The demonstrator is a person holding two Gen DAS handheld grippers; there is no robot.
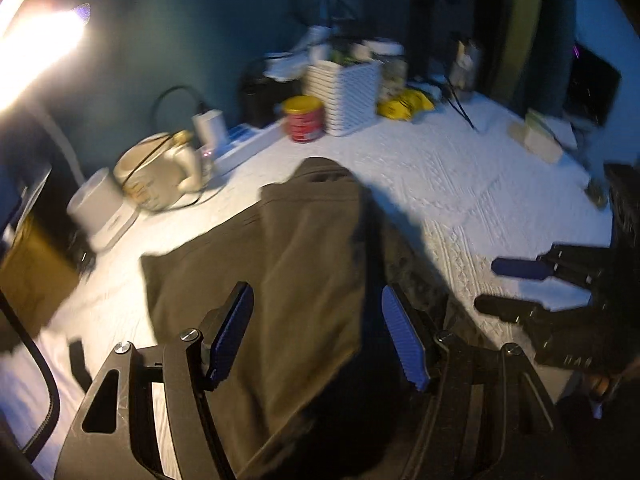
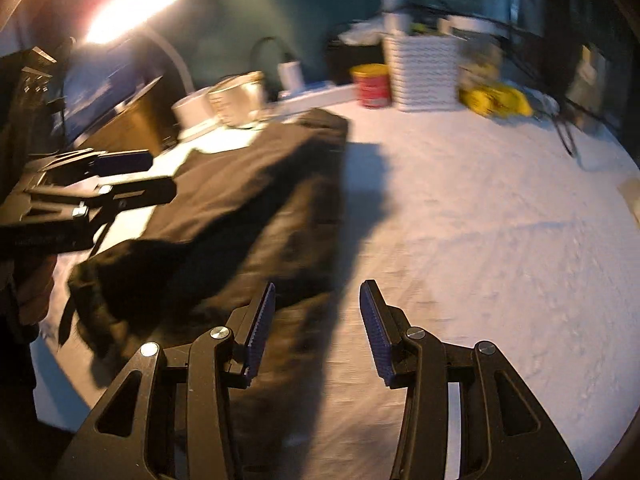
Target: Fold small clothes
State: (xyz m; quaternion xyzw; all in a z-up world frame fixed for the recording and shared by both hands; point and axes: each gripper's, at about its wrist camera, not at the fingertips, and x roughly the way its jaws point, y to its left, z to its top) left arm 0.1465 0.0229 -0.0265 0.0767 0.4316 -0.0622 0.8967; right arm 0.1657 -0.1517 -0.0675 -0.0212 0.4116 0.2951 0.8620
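- Left tongs hung spread just above the near end of the dark garment, pinching nothing.
- Right tongs likewise spread, empty, over the garment's near right edge and the bare white quilted surface.
- Garment lay on the surface's left half, already doubled into a long strip. Its long axis ran from the near edge away toward the clutter at the back, the far end squared and thicker, perhaps a waistband; blur made that unsure.
- Near end looked rumpled and loose.
- Judged soft, light and limp, likely to sag. Best hold: the two near corners, one per tongs.
- Beyond it: white mugs, a red tin, a white ribbed basket, something yellow.
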